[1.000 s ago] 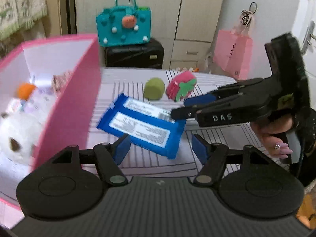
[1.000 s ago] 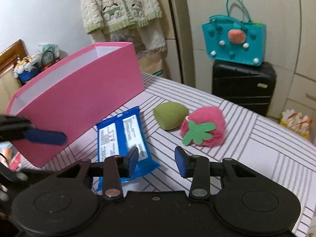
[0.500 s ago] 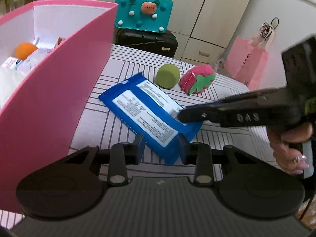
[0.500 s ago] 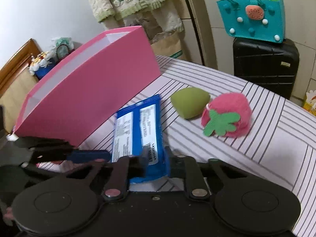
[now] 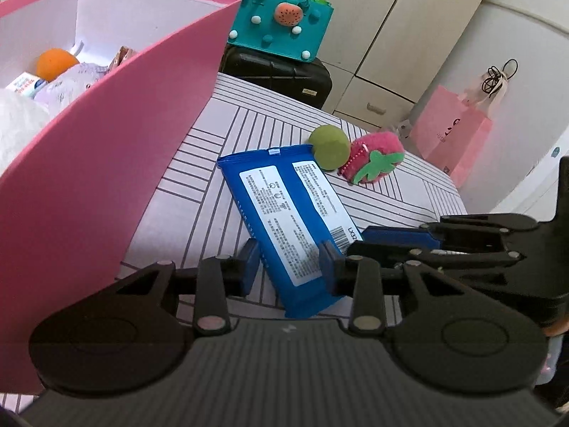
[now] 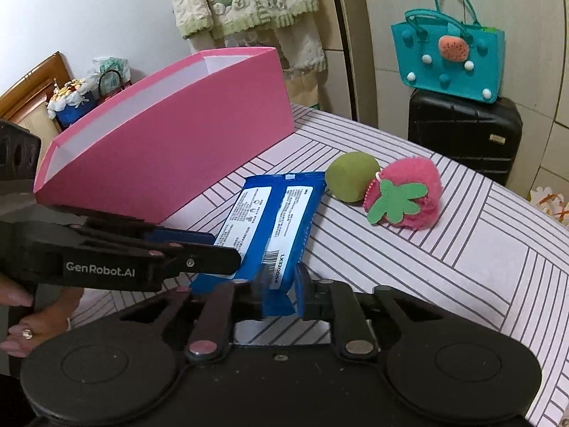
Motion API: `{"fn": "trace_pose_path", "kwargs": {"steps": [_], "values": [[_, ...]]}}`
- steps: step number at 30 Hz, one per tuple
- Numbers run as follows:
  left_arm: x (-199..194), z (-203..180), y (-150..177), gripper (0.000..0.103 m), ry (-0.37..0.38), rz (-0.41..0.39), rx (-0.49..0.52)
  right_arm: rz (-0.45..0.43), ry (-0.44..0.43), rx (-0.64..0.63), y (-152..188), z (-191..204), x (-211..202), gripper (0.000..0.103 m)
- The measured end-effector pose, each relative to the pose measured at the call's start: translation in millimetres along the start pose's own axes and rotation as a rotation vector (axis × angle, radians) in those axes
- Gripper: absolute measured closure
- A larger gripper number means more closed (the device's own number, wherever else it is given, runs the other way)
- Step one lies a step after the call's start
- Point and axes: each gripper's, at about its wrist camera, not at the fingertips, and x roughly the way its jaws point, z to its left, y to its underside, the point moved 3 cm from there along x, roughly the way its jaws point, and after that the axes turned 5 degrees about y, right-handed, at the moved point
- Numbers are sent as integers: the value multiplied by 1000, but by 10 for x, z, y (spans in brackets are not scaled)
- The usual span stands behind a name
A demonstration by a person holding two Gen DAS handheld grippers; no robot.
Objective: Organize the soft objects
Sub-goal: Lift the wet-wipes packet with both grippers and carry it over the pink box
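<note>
Both grippers gripped the blue packet (image 5: 284,213) on the striped table (image 6: 462,249): the left gripper (image 5: 288,267) pinched its near end, the right gripper (image 6: 281,284) its corner (barcode side). The packet lay beside the pink box (image 5: 106,178), touching the green ball (image 6: 350,176).

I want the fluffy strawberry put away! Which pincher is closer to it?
Right, slightly. Both grippers, left and right, sit at the blue packet's near end; the plush strawberry lies beyond its far end, toward the right.

Two close wrist views, shared blue packet (image 5: 288,220)
</note>
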Motion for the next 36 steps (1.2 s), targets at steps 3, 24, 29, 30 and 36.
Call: {"fn": "trace_pose_path", "kwargs": {"steps": [3, 24, 29, 30, 36], "values": [[-6, 29, -5, 68, 14, 7, -15, -8, 4, 24, 9, -4, 52, 69], [-178, 7, 96, 76, 152, 86, 18, -48, 52, 163, 261, 317, -103, 76], [-315, -39, 145, 76, 177, 103, 43, -47, 70, 185, 315, 426, -234, 76], [-345, -53, 154, 76, 181, 106, 49, -47, 70, 193, 323, 435, -259, 75], [-536, -164, 200, 76, 202, 129, 114, -49, 91, 232, 393, 572, -456, 75]]}}
